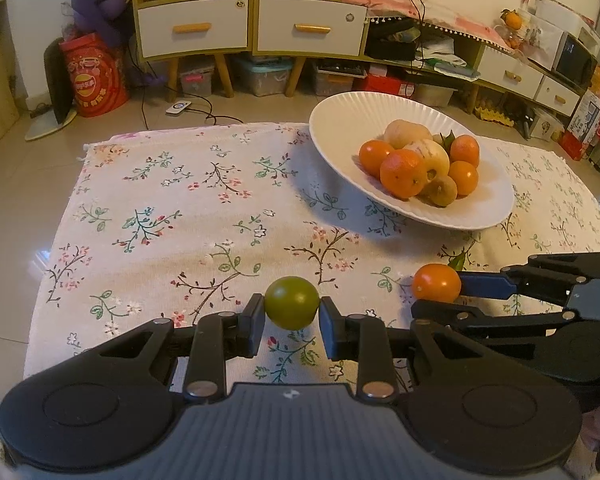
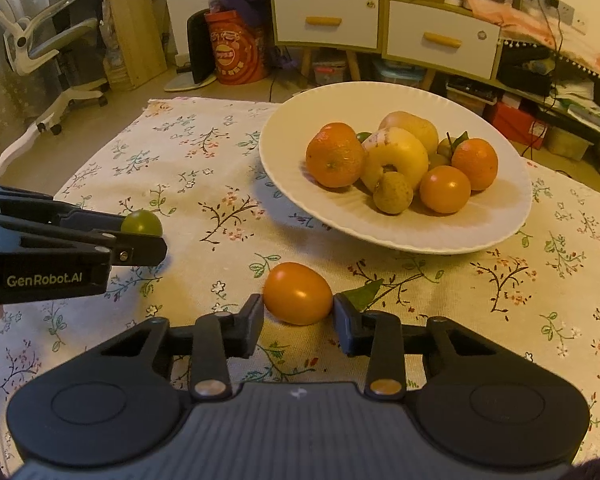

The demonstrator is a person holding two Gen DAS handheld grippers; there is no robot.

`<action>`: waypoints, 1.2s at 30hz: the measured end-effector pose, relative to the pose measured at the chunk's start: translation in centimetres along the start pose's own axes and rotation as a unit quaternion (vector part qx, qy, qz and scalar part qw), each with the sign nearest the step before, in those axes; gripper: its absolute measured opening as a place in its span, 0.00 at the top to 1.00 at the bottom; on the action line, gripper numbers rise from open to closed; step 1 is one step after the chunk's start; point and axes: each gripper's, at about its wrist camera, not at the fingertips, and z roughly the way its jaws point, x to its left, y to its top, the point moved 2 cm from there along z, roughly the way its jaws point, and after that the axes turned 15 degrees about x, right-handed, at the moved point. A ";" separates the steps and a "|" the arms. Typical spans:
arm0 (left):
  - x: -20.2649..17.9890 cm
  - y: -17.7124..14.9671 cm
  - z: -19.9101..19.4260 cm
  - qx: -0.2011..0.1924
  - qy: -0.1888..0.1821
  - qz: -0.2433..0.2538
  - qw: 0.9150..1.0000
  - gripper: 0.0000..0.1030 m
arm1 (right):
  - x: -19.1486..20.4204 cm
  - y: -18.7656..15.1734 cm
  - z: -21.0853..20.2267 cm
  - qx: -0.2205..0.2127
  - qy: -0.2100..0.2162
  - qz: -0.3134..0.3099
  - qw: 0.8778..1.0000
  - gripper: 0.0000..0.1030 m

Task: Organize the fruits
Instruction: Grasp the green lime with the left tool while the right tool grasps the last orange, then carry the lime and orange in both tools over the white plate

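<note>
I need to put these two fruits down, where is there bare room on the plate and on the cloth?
The white plate is bare along its left, near rim; its fruit pile crowds the middle and right. The floral cloth lies open left of the plate.

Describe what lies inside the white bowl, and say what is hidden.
The white bowl holds orange citrus, a yellow apple and a brownish fruit. Fruits behind the pile are partly covered.
</note>
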 end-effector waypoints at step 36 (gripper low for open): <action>-1.9 -0.2 -3.1 -0.025 -0.008 0.014 1.000 0.91 | -1.0 -0.7 -3.8 -0.033 0.011 0.001 0.999 0.67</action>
